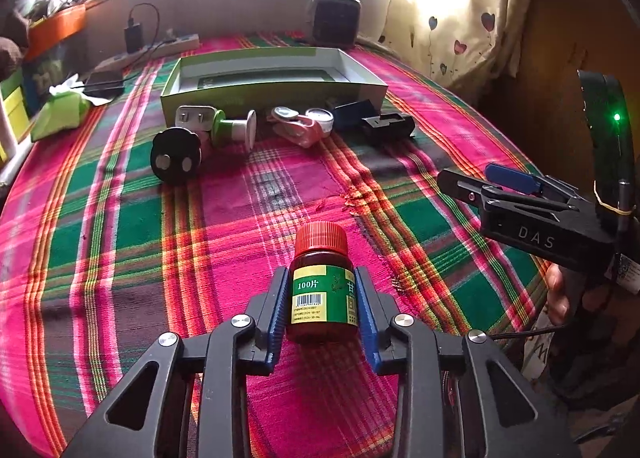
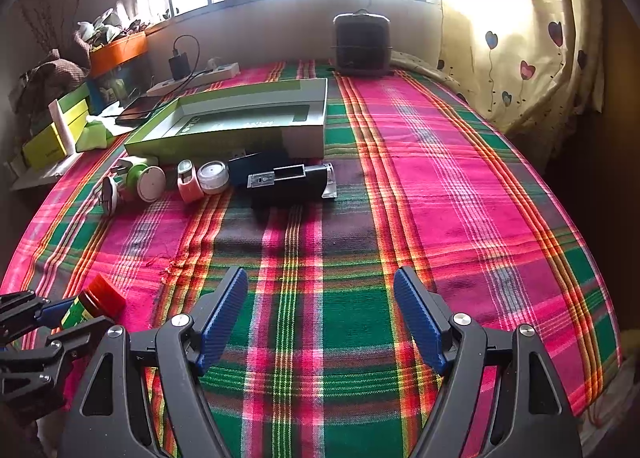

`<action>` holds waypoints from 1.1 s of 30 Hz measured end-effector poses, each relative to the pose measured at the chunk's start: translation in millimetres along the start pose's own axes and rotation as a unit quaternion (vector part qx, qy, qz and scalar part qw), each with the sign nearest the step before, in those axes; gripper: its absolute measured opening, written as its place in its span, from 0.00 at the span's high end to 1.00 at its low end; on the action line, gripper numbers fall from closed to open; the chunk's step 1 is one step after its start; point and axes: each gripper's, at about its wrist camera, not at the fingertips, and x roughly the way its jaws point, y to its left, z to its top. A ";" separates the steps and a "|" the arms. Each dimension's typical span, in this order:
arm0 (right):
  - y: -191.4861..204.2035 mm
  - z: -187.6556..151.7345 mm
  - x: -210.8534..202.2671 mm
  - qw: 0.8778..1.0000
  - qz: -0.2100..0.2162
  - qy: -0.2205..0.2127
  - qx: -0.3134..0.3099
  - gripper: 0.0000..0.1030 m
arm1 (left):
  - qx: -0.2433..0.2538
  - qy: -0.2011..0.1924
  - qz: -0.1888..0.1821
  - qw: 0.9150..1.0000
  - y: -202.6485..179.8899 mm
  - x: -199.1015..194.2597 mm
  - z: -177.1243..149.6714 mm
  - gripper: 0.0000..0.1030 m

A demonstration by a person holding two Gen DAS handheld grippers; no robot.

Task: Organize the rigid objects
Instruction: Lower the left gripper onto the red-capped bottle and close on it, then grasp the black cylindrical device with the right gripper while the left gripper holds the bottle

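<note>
Clamped between the blue pads of my left gripper [image 1: 322, 298] sits a small brown medicine bottle [image 1: 322, 290] with a red ribbed cap and a green label, upright, its base at or just above the plaid cloth [image 1: 140, 258]; I cannot tell whether it touches. Both pads press against the bottle's sides, so the jaws are closed on it, with the cap standing clear above the fingertips. From the right wrist view I see the same bottle [image 2: 94, 304] low at the left edge, held in the left gripper [image 2: 60, 314], tilted in that view by the lens.

My right gripper [image 2: 320, 318] hangs over bare cloth [image 2: 460, 178], its jaws spread wide with nothing between them. In the left view it [image 1: 472, 182] shows at the right edge, well apart from the bottle, a hand [image 1: 560, 294] wrapped round its grip.

Farther across the cloth lies a row of small things: a black round object [image 1: 176, 156], a white plug [image 1: 194, 120], a green and white spool [image 1: 234, 128], a pink clip-like item [image 1: 300, 126], a white round container [image 1: 320, 118] and a black rectangular device [image 1: 390, 126]. Just behind them an open green box [image 1: 272, 92] rests with its rim up. Beyond that, a dark appliance [image 1: 334, 20] stands by the window wall, and a power strip [image 1: 152, 50] lies at the cloth's far left.
</note>
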 end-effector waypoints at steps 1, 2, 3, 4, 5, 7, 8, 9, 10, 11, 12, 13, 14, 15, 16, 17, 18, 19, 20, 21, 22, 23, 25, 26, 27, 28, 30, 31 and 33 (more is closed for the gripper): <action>-0.7 0.3 0.7 1.000 0.000 0.000 0.000 0.26 | -0.001 -0.001 0.000 1.000 0.5 0.4 0.4 0.70; -1.0 0.9 1.8 1.000 0.000 0.001 0.000 0.26 | -0.002 -0.002 0.000 1.000 1.6 1.1 1.2 0.70; -1.5 1.6 2.7 1.000 0.001 0.001 0.001 0.26 | -0.005 -0.003 0.000 1.000 2.8 1.7 2.1 0.70; -1.9 2.0 3.4 1.000 0.001 0.002 0.001 0.26 | -0.008 -0.003 0.000 1.000 3.9 2.4 3.3 0.70; -2.6 2.7 4.6 1.000 0.002 0.003 0.001 0.26 | -0.011 -0.004 0.000 1.000 6.0 3.6 5.0 0.70; -3.3 4.3 7.6 1.000 0.003 0.006 0.002 0.26 | -0.017 -0.005 0.003 1.000 9.6 5.8 9.1 0.70; -3.6 5.7 9.6 1.000 0.005 0.009 0.002 0.26 | -0.018 -0.005 0.005 1.000 10.8 7.5 11.7 0.70; -3.6 6.8 10.7 1.000 0.007 0.010 0.003 0.26 | -0.018 -0.004 0.007 1.000 11.9 9.3 14.4 0.70; -3.5 8.2 11.7 1.000 0.010 0.010 0.002 0.26 | -0.019 -0.004 0.008 1.000 13.0 11.2 16.8 0.70; -2.6 10.3 12.9 1.000 0.014 0.010 0.002 0.26 | -0.020 -0.004 0.009 1.000 14.3 13.3 19.6 0.70; -2.1 13.8 14.7 1.000 0.021 0.009 0.001 0.26 | -0.021 -0.004 0.009 1.000 15.7 15.5 22.2 0.70; -1.7 15.9 15.4 1.000 0.027 0.008 0.000 0.26 | -0.024 -0.004 0.009 1.000 16.9 17.8 25.5 0.70; -1.4 20.0 16.9 0.999 0.035 0.005 -0.001 0.26 | -0.026 -0.004 0.008 1.000 18.1 19.9 27.8 0.70; -1.6 23.9 18.8 0.999 0.041 0.005 -0.001 0.26 | -0.028 -0.004 0.007 1.000 19.4 22.3 30.5 0.70; -1.1 26.3 20.2 0.999 0.047 0.005 -0.001 0.26 | -0.030 -0.005 0.007 1.000 20.2 24.3 32.9 0.70; -1.0 30.4 23.6 0.998 0.057 0.008 0.000 0.26 | -0.031 -0.005 0.007 0.999 20.8 26.6 35.5 0.70; -0.6 33.6 27.1 0.998 0.062 0.012 0.002 0.26 | -0.032 -0.006 0.007 0.999 21.8 28.4 37.4 0.70; -0.7 36.0 30.0 0.998 0.063 0.015 0.002 0.26 | -0.034 -0.006 0.007 0.999 22.7 30.3 39.5 0.70; 0.1 38.6 33.4 0.998 0.062 0.016 0.001 0.26 | -0.035 -0.006 0.006 0.999 23.4 32.1 41.8 0.70; 1.7 41.5 37.3 0.998 0.055 0.018 0.001 0.26 | -0.037 -0.006 0.005 0.999 24.1 33.6 43.7 0.70; 2.8 44.5 40.6 0.999 0.049 0.020 0.002 0.26 | -0.040 -0.006 0.003 0.999 25.5 34.8 45.5 0.70; 3.6 46.7 43.1 0.999 0.048 0.019 0.004 0.26 | -0.041 -0.007 0.001 0.999 26.5 36.0 47.1 0.70; 5.3 50.7 48.5 0.999 0.043 0.020 0.010 0.26 | -0.042 -0.009 0.000 0.999 27.5 38.1 49.2 0.70; 6.3 52.9 51.5 0.999 0.039 0.022 0.010 0.26 | -0.043 -0.010 -0.001 0.999 28.0 38.9 50.3 0.70; 7.6 55.2 54.1 0.999 0.033 0.023 0.010 0.26 | -0.042 -0.011 -0.001 0.999 28.4 39.8 51.5 0.70; 8.5 56.9 55.2 0.999 0.030 0.021 0.010 0.26 | -0.041 -0.011 -0.001 0.999 28.5 40.4 52.1 0.70; 12.2 60.2 58.9 0.999 0.026 0.020 0.003 0.26 | -0.040 -0.014 -0.003 0.999 29.1 41.6 53.4 0.70; 12.4 61.0 60.8 0.999 0.025 0.023 0.001 0.26 | -0.041 -0.015 -0.004 0.999 29.7 42.3 54.2 0.70; 12.8 62.7 67.2 0.999 0.023 0.035 -0.001 0.26 | -0.042 -0.015 -0.007 0.999 31.3 43.4 56.0 0.70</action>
